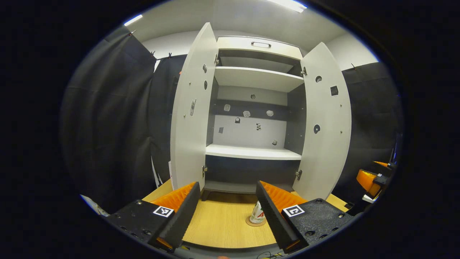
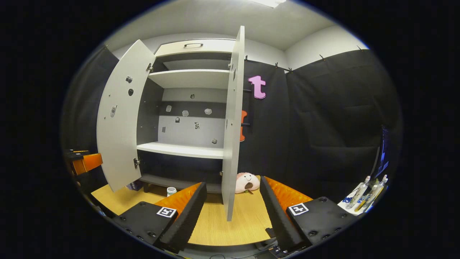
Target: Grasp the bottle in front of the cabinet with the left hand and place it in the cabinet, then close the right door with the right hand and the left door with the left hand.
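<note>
Right in front of the cabinet point(image 1: 253, 108), the bottle point(image 1: 257, 213) is sitting upright on a small round coaster point(image 1: 256, 222) on the wooden table point(image 1: 222, 223), just ahead of the cabinet's bottom edge. Both cabinet doors are hanging wide open, the left door point(image 1: 188, 118) and the right door point(image 1: 325, 122) swung out to either side, and the shelves inside are looking bare apart from some little stickers on the back panel. The left gripper point(image 1: 227, 212) is hovering low in front of the cabinet with its jaws spread wide, nothing between them, the bottle peeking out just beside its right finger. The right gripper point(image 2: 233, 212) is off toward the cabinet's right side, jaws also spread apart, the right door's edge standing between its fingers but not touching them. A pink plush toy point(image 2: 246, 182) is lying on the table just right of the cabinet.
</note>
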`<state>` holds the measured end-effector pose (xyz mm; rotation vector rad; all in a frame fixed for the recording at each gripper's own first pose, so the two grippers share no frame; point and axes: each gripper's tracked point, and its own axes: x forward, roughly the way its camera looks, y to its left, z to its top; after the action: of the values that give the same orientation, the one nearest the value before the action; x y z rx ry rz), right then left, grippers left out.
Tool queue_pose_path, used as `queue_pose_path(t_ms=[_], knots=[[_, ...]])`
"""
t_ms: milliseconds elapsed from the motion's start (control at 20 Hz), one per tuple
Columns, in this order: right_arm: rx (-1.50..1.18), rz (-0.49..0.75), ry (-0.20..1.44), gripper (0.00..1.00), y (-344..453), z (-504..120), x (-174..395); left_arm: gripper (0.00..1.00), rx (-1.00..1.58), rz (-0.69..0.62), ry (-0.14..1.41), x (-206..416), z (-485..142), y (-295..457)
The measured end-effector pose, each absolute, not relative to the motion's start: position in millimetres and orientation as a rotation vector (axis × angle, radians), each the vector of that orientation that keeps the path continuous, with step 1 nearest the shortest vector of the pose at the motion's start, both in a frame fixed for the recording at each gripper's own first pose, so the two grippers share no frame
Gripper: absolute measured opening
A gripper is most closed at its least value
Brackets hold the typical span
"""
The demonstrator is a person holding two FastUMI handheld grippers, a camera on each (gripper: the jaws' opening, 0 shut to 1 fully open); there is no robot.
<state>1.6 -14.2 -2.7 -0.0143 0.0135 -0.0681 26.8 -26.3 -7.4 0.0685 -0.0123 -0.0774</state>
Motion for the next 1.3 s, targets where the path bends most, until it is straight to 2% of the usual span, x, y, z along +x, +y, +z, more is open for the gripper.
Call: queue_pose_path(t_ms=[50,100,150,200,300,350,400,1050,1300], knots=[[-0.015,-0.076,0.007,0.97,-17,-1,1,0.95,0.084,-0.082,-0.027,30,-10,-31],[-0.011,-0.083,0.005,0.97,-20,0,-1,0.95,0.094,-0.089,-0.037,33,-13,-35],[-0.007,-0.085,0.007,1.0,-21,-1,-1,0.92,0.098,-0.099,-0.045,36,-18,-41],[-0.008,-0.085,0.009,0.97,-20,-2,-2,0.92,0.1,-0.112,-0.057,40,-22,-47],[-0.017,-0.092,0.007,0.97,-24,0,-1,0.95,0.105,-0.136,-0.06,48,-34,-59],[-0.019,-0.094,0.005,1.0,-24,1,-2,0.95,0.111,-0.144,-0.05,52,-42,-63],[-0.019,-0.095,0.003,0.97,-25,1,-4,0.95,0.107,-0.151,-0.035,56,-52,-68],[-0.038,-0.14,0.019,0.97,-37,-4,-6,0.95,0.091,-0.339,0.098,131,-171,-149],[-0.055,-0.185,0.045,0.97,-53,-11,0,0.96,0.072,-0.347,0.148,167,-209,-163]])
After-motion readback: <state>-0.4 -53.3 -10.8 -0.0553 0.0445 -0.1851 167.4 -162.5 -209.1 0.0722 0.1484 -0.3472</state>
